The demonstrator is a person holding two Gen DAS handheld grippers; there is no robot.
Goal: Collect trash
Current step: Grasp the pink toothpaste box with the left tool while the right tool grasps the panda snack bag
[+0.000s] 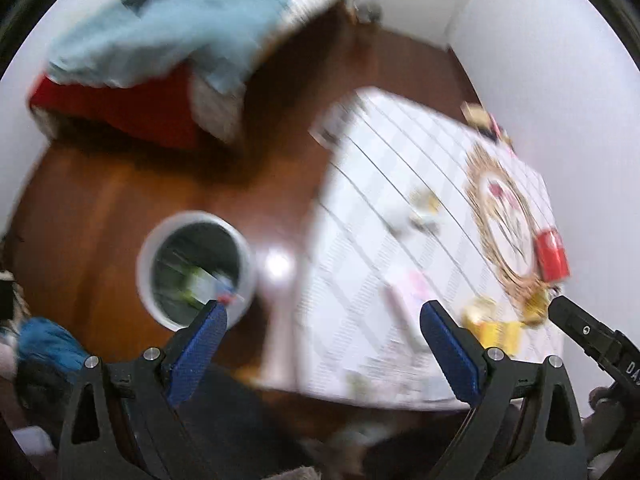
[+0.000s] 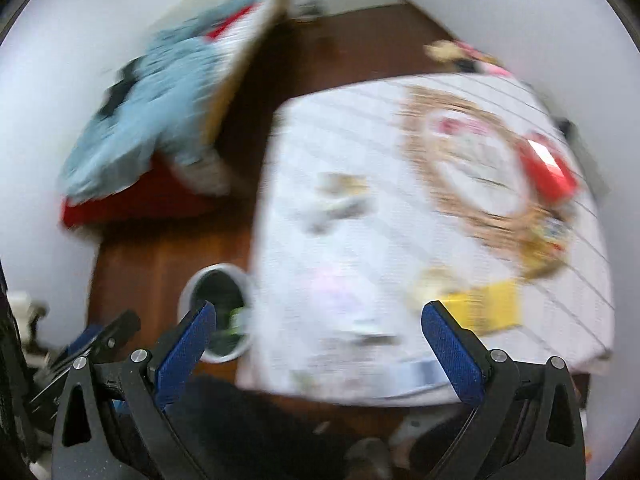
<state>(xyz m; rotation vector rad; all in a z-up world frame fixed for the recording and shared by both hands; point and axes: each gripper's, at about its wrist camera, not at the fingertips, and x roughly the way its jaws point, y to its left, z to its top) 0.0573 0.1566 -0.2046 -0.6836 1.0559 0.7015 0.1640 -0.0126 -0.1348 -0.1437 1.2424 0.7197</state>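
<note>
both views are blurred. the left gripper (image 1: 323,314) hangs spread wide and empty, the bin (image 1: 196,268) just beyond its left finger, on the floor (image 1: 100,208). ahead and to its right lies the table (image 1: 360,240) with scattered trash: a yellow wrapper (image 1: 500,332) and a red box (image 1: 554,256). the right gripper (image 2: 319,316) is spread and empty too, above the table's near edge.
</note>
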